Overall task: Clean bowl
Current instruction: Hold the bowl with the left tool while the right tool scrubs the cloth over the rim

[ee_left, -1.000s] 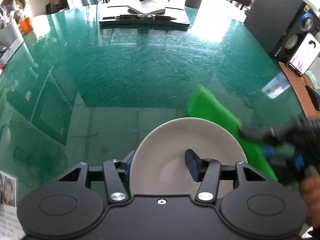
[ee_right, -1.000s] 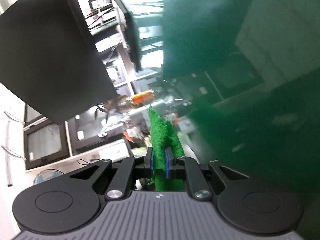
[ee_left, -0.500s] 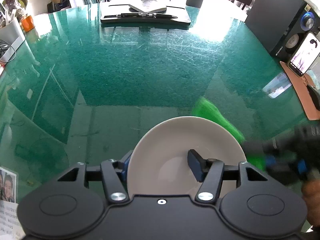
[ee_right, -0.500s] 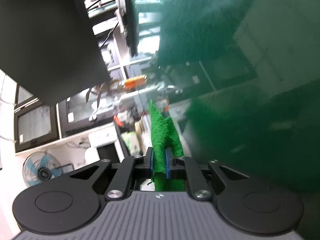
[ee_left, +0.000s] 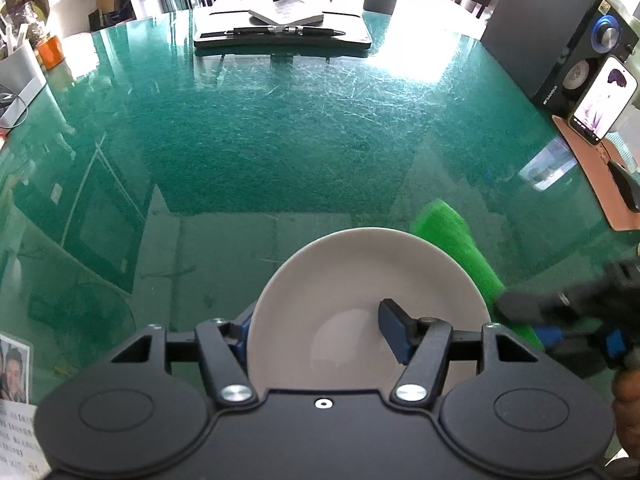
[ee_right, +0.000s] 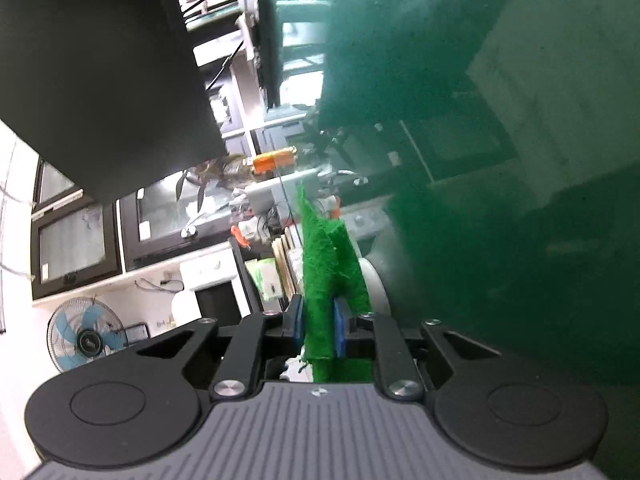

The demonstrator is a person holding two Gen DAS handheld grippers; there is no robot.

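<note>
My left gripper [ee_left: 320, 330] is shut on a white bowl [ee_left: 352, 280], one finger inside it and one outside its left rim, above the green glass table [ee_left: 280, 140]. My right gripper [ee_right: 318, 330] is shut on a folded green cloth [ee_right: 326, 264]. In the left wrist view the cloth [ee_left: 460, 248] sticks out just beyond the bowl's right rim, with the right gripper [ee_left: 560, 320] blurred at the right edge. In the right wrist view a sliver of the bowl [ee_right: 376, 284] shows behind the cloth.
A monitor stand with pens [ee_left: 280, 28] is at the table's far edge. A speaker [ee_left: 560, 52] and a phone [ee_left: 604, 100] stand at the right, with a brown mat [ee_left: 596, 184]. A photo card [ee_left: 14, 364] lies at the near left.
The right gripper and its cloth have slid back toward the right and lower beside the bowl. The right wrist view has tilted; the bowl now shows behind the cloth. The left gripper keeps hold of the bowl.
</note>
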